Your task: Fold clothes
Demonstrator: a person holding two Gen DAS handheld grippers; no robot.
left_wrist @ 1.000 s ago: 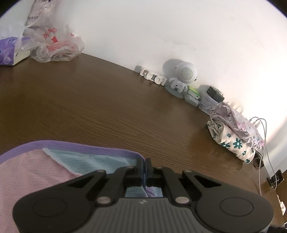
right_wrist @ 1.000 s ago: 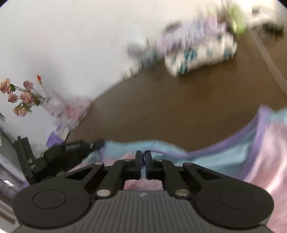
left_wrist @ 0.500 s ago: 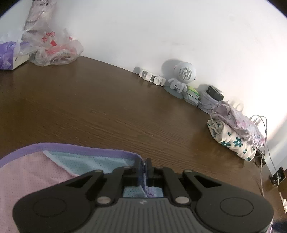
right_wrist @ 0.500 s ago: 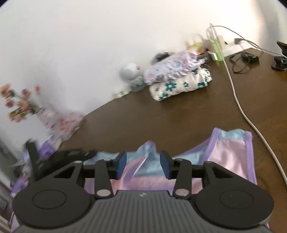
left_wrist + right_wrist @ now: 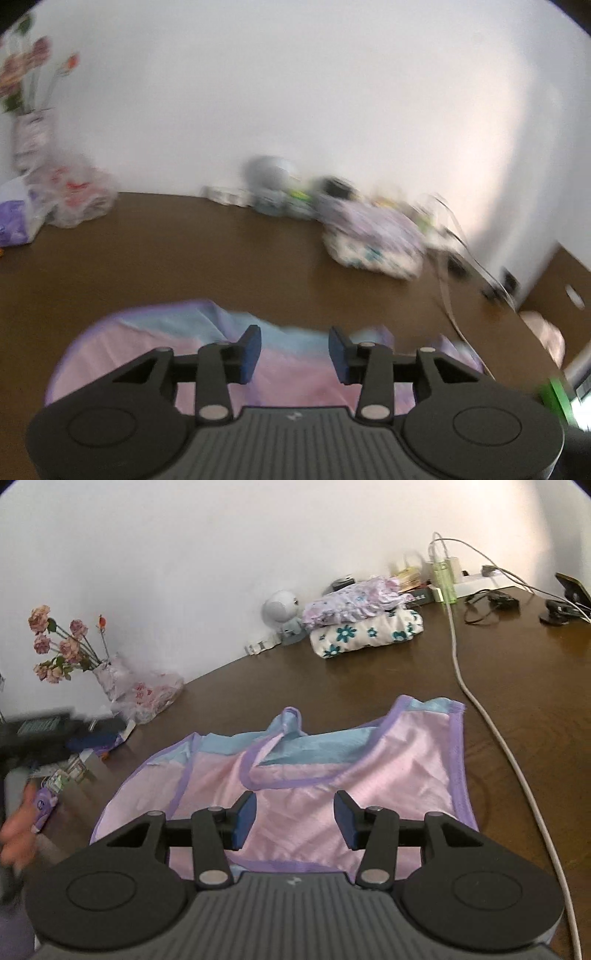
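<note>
Tank top (image 5: 295, 775) flat, straps toward wall.

The left wrist view is smeared by motion: the folded pile (image 5: 373, 240) and clutter (image 5: 280, 192) by the wall lose detail. The right gripper (image 5: 293, 821) body hides the top's (image 5: 314, 775) near hem
</note>
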